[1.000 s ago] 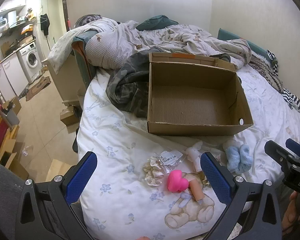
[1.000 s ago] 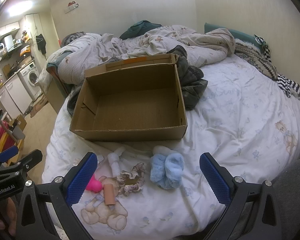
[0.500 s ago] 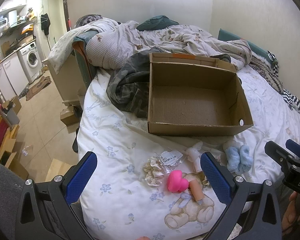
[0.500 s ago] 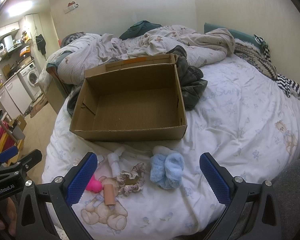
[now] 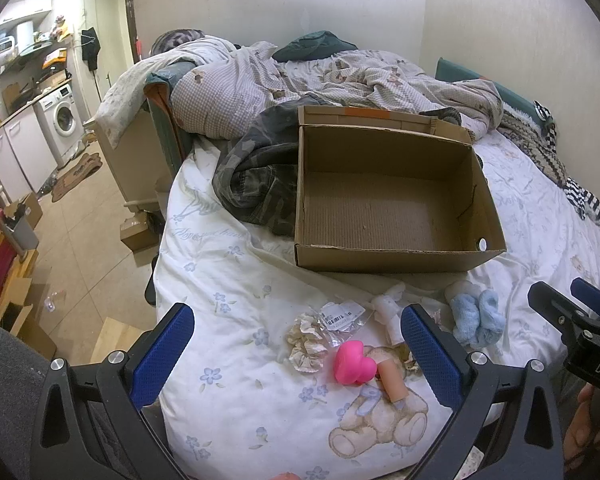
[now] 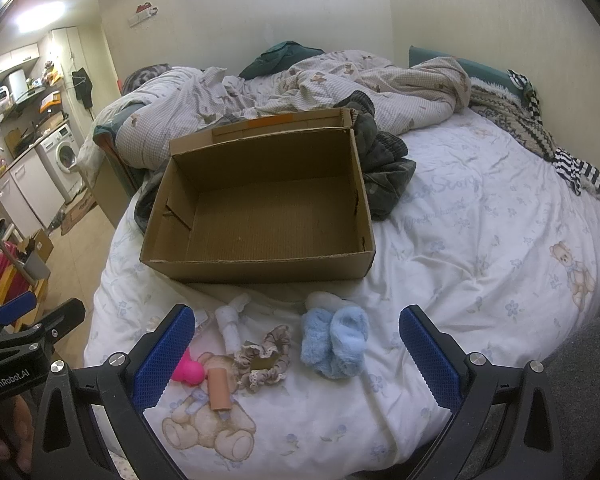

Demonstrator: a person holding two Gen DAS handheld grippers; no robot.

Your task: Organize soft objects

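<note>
An empty cardboard box (image 5: pixel 388 200) (image 6: pixel 260 208) sits on the bed. In front of it lie small soft items: fluffy blue socks (image 5: pixel 476 318) (image 6: pixel 334 340), a pink heart-shaped piece (image 5: pixel 354 364) (image 6: pixel 186 370), a beige scrunchie (image 5: pixel 306 342), a brown scrunchie (image 6: pixel 266 358), a white roll (image 5: pixel 388 312) (image 6: pixel 230 326) and a tan tube (image 5: pixel 394 380) (image 6: pixel 220 390). My left gripper (image 5: pixel 296 356) is open and empty above the near items. My right gripper (image 6: pixel 294 354) is open and empty above the scrunchie and socks.
A dark camouflage garment (image 5: pixel 260 176) lies beside the box. A crumpled checked duvet (image 5: pixel 320 76) covers the bed's far end. The bed's left edge drops to a tiled floor (image 5: pixel 84 216) with a washing machine (image 5: pixel 62 120) beyond. A wall (image 6: pixel 500 12) runs along the right.
</note>
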